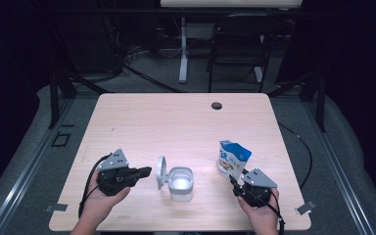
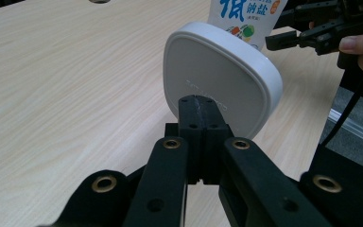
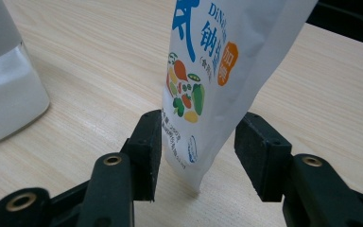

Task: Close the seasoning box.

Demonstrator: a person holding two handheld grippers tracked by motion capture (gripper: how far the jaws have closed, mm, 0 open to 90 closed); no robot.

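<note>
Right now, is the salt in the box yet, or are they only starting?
Only starting, it seems. Done: the white container stands open, its lid flipped up. In hand: the left gripper is shut near the lid, and the right gripper straddles the salt pouch, jaws open. Left, probably: gripping and pouring.

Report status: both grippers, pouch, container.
Left gripper shut, jaws at the raised lid. Right gripper open, straddling the upright pouch. Container open between them.

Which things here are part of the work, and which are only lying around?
In use: left gripper shut at the lid of the white container; open right gripper around the pouch.
Idle: chair, table hole.
</note>
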